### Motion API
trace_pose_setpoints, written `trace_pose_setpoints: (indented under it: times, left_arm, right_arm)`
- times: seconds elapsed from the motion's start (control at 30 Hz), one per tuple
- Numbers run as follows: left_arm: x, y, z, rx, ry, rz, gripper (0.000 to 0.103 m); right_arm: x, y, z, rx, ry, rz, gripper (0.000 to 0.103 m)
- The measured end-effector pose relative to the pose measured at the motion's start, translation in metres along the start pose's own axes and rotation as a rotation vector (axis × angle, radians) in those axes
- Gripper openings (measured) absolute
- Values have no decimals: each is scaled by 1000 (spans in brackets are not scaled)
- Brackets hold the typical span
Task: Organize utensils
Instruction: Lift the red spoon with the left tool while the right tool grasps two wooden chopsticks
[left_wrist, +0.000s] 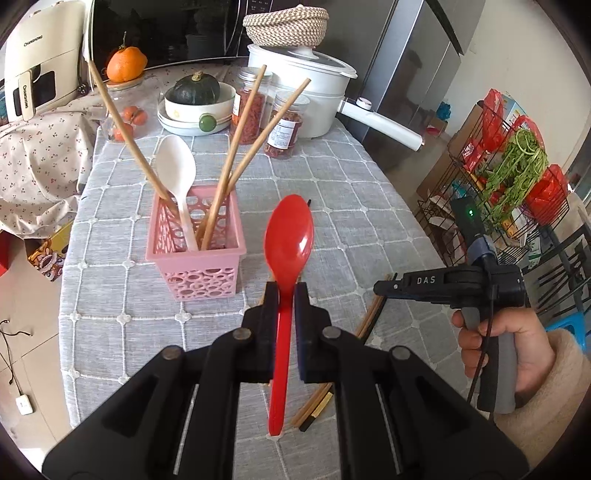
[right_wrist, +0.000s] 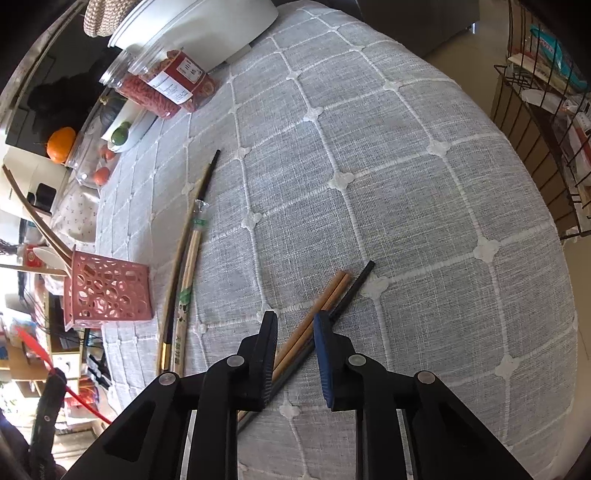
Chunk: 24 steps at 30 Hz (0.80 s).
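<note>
My left gripper (left_wrist: 286, 291) is shut on a red plastic spoon (left_wrist: 290, 232), held bowl-up above the table, right of a pink perforated basket (left_wrist: 195, 254). The basket holds a white spoon (left_wrist: 177, 173) and several wooden chopsticks (left_wrist: 236, 155). My right gripper (right_wrist: 295, 325) is open, just above a pair of brown chopsticks (right_wrist: 328, 295) and a black chopstick (right_wrist: 354, 284) lying on the cloth. More chopsticks (right_wrist: 192, 251), some in a wrapper, lie to the left. The right gripper also shows in the left wrist view (left_wrist: 384, 286).
A grey checked tablecloth (right_wrist: 406, 184) covers the table. At the far end stand a white pot (left_wrist: 303, 74), jars (left_wrist: 284, 122), a bowl with a squash (left_wrist: 197, 92) and an orange (left_wrist: 125, 64). A wire rack (left_wrist: 509, 166) stands to the right.
</note>
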<state>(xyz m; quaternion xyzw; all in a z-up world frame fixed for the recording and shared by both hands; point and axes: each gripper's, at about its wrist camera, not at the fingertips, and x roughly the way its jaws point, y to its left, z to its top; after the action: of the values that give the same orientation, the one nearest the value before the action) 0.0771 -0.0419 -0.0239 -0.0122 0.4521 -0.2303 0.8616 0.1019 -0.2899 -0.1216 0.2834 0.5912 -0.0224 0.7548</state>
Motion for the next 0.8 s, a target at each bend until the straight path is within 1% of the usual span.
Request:
trace_pose_setpoints:
  times: [0.13, 0.17, 0.33, 0.4, 0.43, 0.47, 0.57, 0.73, 0.77, 0.8]
  left_arm:
    - [-3, 5, -1, -9, -1, -3, 9]
    - [-4, 6, -2, -9, -2, -2, 9]
    - [-10, 11, -5, -16, -14, 5, 9]
    - [-12, 14, -5, -17, -21, 9, 9]
    - [-13, 14, -6, -16, -24, 11, 9]
    - [-14, 16, -6, -15, -27, 14, 9]
    - [-15, 19, -6, -21, -32, 19, 9]
    - [-17, 23, -7, -29, -40, 24, 9]
    - [-17, 23, -7, -31, -44, 25, 9]
    - [-18, 24, -6, -32, -49, 26, 9]
  right_arm:
    - [5, 7, 1, -7, -7, -29, 18]
    - [5, 10, 0, -13, -7, -59, 17]
    - [8, 26, -4, -72, -24, -158, 17]
    - [14, 33, -8, -93, -12, -209, 18]
    - [15, 37, -10, -105, -33, -225, 21]
    - [17, 43, -12, -132, -32, -254, 23]
    - [23, 59, -15, -190, -58, -316, 24]
    - [32, 79, -18, -260, -111, -339, 19]
    - [34, 83, -19, -280, -119, -323, 18]
    - [37, 86, -20, -303, -130, -329, 17]
